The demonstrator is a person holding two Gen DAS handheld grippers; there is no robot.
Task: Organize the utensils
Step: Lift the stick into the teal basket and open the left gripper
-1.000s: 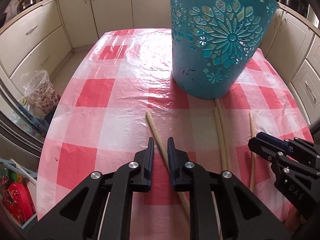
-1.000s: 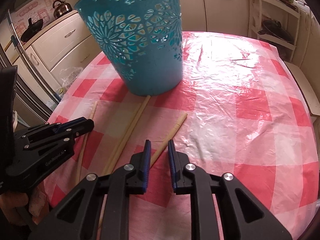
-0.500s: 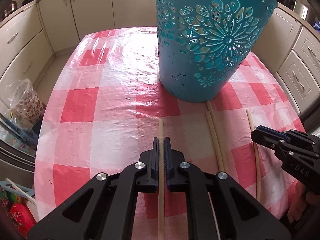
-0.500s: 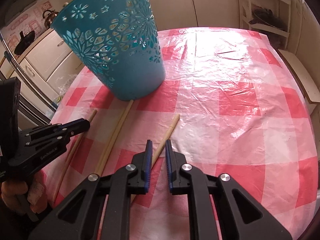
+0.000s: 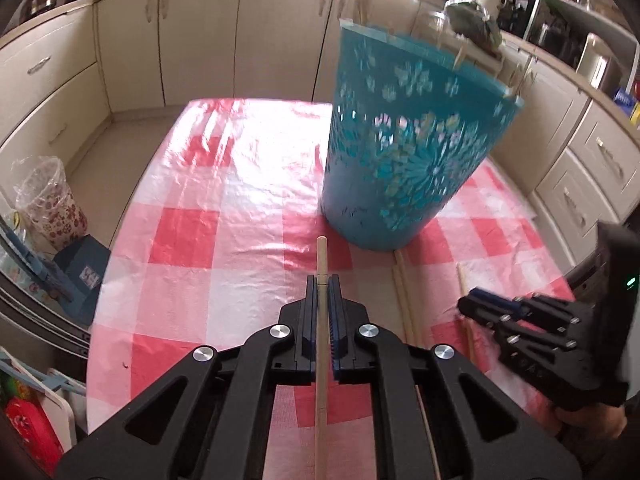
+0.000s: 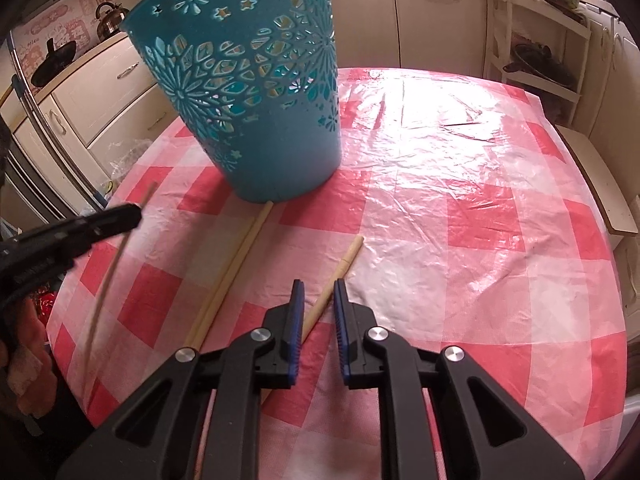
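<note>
Chopstick clamped tight in the left gripper, up off the checked tablecloth and pointing at the foot of the teal basket, which stands just beyond it in the middle of the table. Probably mid-carry, so best to tip the far end up well above the rim before swinging in, then drop it in tip-first. Held nearer the far end, with a long tail hanging back, so worth keeping the squeeze firm and not whipping it around. Right gripper low over the near side, jaws parted and opening a touch, straddling another chopstick without pinching it. Pair of chopsticks lying side by side just left of that one, running up to the basket's base. Loads of bare cloth far and right of the basket. Tighter on the near left, where the table's rounded edge curves close and the two grippers sit near each other, so a wide swing there looks risky.
</note>
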